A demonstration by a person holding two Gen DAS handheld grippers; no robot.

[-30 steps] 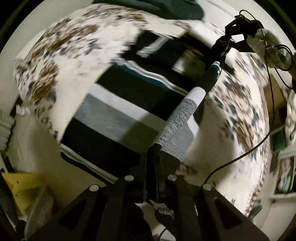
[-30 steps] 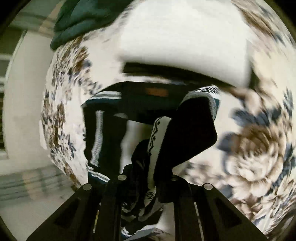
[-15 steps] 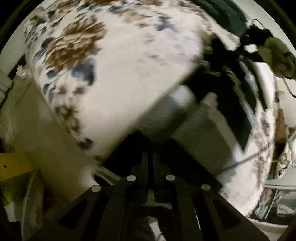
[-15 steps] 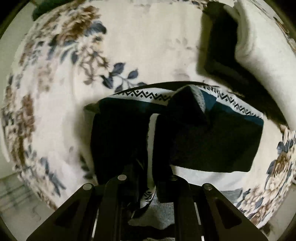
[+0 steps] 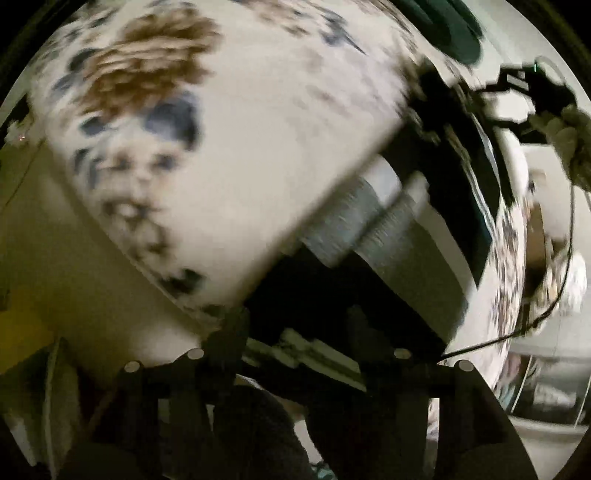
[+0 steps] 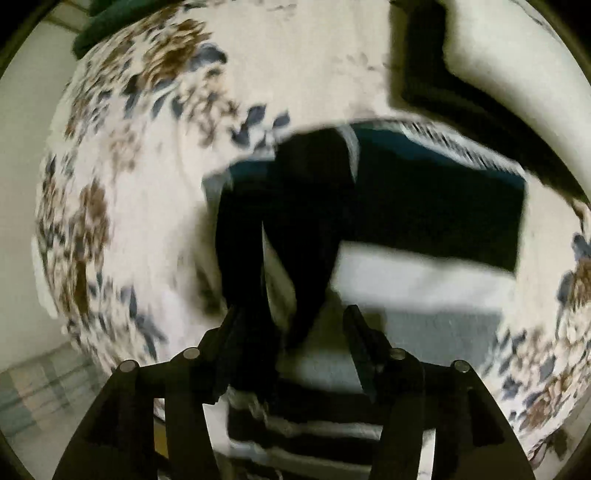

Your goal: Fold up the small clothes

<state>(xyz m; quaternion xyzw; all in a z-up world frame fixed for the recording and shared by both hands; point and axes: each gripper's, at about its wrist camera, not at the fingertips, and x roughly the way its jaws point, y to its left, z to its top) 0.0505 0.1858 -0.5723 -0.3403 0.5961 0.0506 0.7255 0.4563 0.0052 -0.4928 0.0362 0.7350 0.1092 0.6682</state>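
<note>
A small striped sweater in black, teal, white and grey (image 6: 443,206) lies folded on the floral bedspread (image 6: 147,147). My right gripper (image 6: 291,325) is open just above its near part, and a black sleeve (image 6: 306,229) hangs loose between the spread fingers. My left gripper (image 5: 295,325) is open over the sweater's grey and white bands (image 5: 399,243) at the bed's near edge. The other gripper (image 5: 524,96) and a gloved hand show at the far right of the left wrist view. Both views are blurred.
A dark green garment (image 5: 454,33) lies at the far side of the bed. A white pillow (image 6: 517,62) with a dark gap beside it sits at the top right. A cable (image 5: 535,317) runs on the right. The floor shows past the bed's left edge.
Both grippers have opened and let go of the sweater, which they held shut half a second ago. The sleeve has dropped onto the folded body. Both cameras are still moving.
</note>
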